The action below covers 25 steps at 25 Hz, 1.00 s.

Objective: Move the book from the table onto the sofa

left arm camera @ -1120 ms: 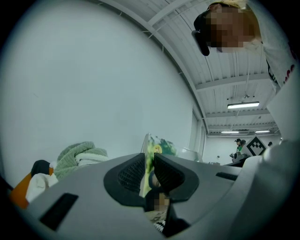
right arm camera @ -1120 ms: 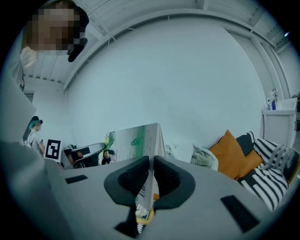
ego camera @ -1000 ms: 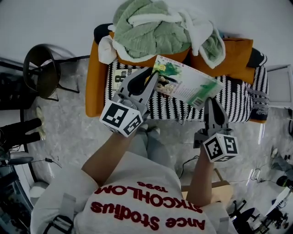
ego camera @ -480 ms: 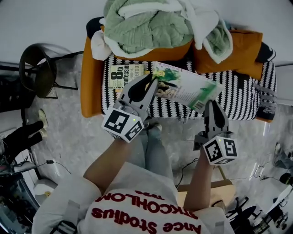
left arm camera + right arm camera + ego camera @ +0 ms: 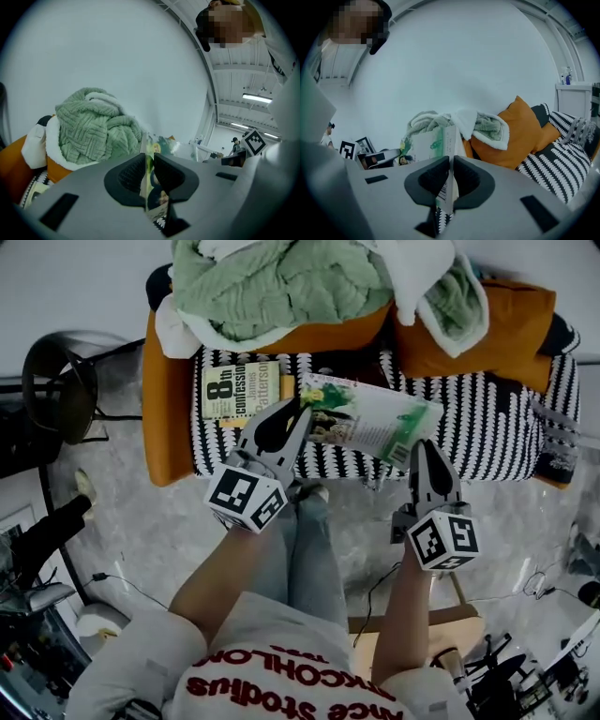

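The head camera sits up high on the person and looks almost straight down on the sofa (image 5: 487, 427) and both arms. 1 small camera rides on the left claw (image 5: 302, 409) and looks along its 2 jaws from very near, toward the wall. Another rides on the right claw (image 5: 419, 448) and looks much the same way. All 3 views share the book (image 5: 370, 418) and the green blanket (image 5: 281, 287).

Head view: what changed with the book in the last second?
The green-covered paperback book came down toward the black-and-white striped sofa seat, carried by the left gripper and right gripper, which sank with it. Nothing grabbed or released: both stay clamped on its edges. The yellow book and green blanket lie as before.
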### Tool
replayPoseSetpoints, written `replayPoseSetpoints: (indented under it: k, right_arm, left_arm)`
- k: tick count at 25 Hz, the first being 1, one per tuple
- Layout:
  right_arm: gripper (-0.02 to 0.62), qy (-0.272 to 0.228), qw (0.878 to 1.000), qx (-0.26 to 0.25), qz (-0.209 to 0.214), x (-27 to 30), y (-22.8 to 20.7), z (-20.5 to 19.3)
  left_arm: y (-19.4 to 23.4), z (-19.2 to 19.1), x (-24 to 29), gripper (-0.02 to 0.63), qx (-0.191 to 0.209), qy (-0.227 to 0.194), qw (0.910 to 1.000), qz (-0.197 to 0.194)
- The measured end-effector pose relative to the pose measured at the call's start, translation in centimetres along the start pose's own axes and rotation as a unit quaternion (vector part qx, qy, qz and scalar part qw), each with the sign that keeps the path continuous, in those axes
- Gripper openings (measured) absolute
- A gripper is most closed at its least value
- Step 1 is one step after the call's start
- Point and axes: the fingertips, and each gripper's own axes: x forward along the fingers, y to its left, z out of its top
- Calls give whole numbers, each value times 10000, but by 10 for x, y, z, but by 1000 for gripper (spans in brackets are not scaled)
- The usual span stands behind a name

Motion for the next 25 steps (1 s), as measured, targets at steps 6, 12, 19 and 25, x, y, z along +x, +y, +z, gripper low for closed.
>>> replayPoseSetpoints:
  k: [6,12,19,25]
  right_arm:
    - [52,234,9996,159,1,34,-25,-37]
    - [52,434,9988,209,-50,68,-55,-78]
    - [52,796,9965,211,-108,105,-86,-136]
    - [51,998,9945,311,-107,130,-104,-182]
  left_arm:
    - [24,-44,26,66,-94,263,9995,159]
    - [46,-93,52,66,-170,469,9983,287]
    - [71,-160,70,66,-307,849,9951,398]
    - [94,-211,81,66,-423,1062,9919,555]
